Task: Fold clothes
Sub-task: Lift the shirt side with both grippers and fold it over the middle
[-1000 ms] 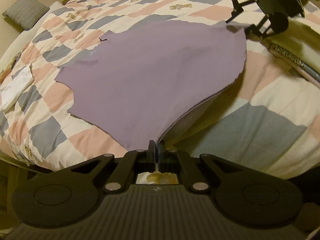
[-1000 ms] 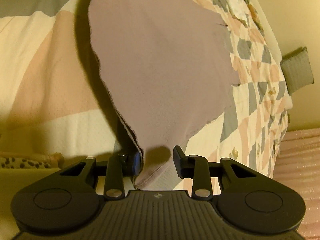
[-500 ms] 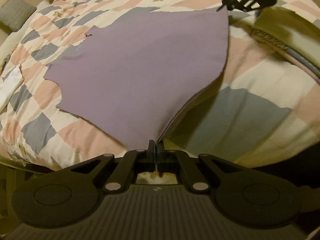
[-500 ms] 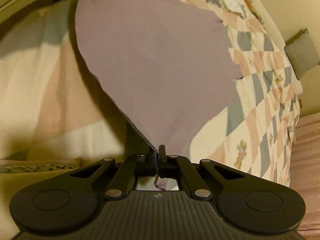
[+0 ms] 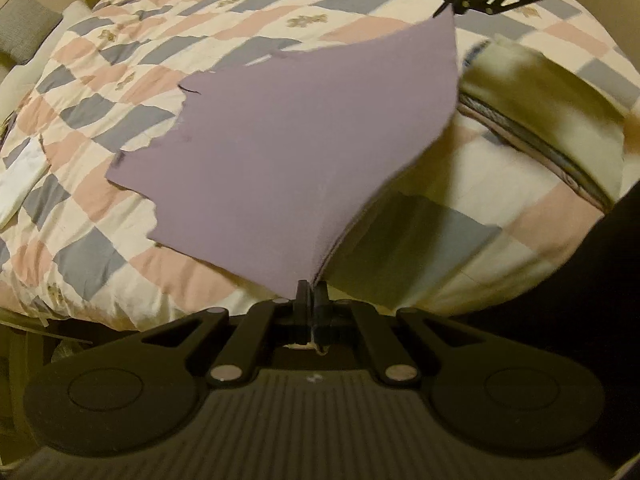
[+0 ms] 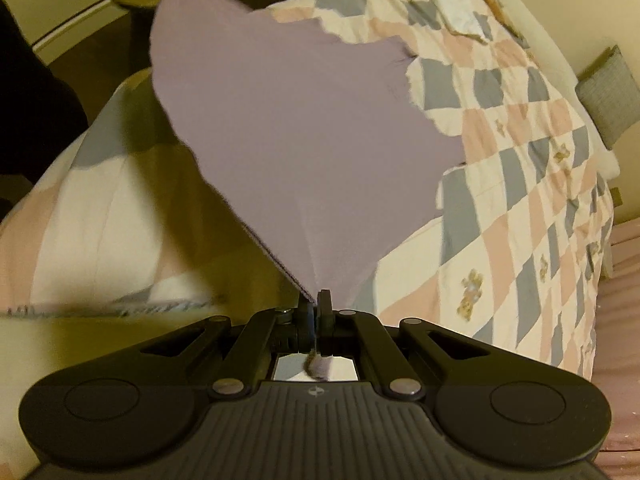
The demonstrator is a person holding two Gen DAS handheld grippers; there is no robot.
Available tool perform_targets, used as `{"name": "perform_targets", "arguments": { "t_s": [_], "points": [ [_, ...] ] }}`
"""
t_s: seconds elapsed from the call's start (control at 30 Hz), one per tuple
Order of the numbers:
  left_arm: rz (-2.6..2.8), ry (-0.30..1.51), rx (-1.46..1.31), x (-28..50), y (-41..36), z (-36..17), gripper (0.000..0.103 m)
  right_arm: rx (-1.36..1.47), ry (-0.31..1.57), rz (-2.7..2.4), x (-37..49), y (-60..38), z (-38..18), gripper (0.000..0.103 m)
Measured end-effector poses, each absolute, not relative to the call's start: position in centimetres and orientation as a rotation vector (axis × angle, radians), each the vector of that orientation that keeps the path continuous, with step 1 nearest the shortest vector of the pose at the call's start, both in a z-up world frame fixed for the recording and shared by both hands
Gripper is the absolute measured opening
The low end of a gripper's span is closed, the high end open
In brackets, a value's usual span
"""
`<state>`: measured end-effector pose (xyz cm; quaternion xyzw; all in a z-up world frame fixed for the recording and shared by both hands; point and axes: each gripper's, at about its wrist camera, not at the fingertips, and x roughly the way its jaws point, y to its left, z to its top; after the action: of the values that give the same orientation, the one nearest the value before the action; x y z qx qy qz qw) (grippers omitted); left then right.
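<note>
Purple garment (image 5: 304, 152) now lifted higher off the quilt (image 5: 120, 208), left gripper (image 5: 311, 300) and right gripper (image 6: 314, 304) each pinching a corner

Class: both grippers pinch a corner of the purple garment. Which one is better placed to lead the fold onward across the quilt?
Probably neither: the left gripper and right gripper each clamp a lifted corner of the purple garment, so they should travel together.

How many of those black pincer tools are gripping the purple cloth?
2. The left gripper pinches one corner of the purple cloth at the near edge of the bed; the right gripper pinches the other lifted corner.
</note>
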<state>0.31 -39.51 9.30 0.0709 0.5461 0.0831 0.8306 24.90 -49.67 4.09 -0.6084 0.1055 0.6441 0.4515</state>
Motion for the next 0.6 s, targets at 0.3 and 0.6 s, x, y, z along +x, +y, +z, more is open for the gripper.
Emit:
{"name": "perform_targets", "arguments": {
  "t_s": [0.3,0.6],
  "points": [
    [0.238,1.086,0.122,3.3,-27.2,11.7,0.0,-1.548,0.288,1.644,29.2,-37.4,7.9,0.0],
    [0.213,1.086,0.008,6.9,-12.7,7.5,0.0,-1.557,0.407,1.621,34.6,-21.8,4.3,0.0]
  ]
}}
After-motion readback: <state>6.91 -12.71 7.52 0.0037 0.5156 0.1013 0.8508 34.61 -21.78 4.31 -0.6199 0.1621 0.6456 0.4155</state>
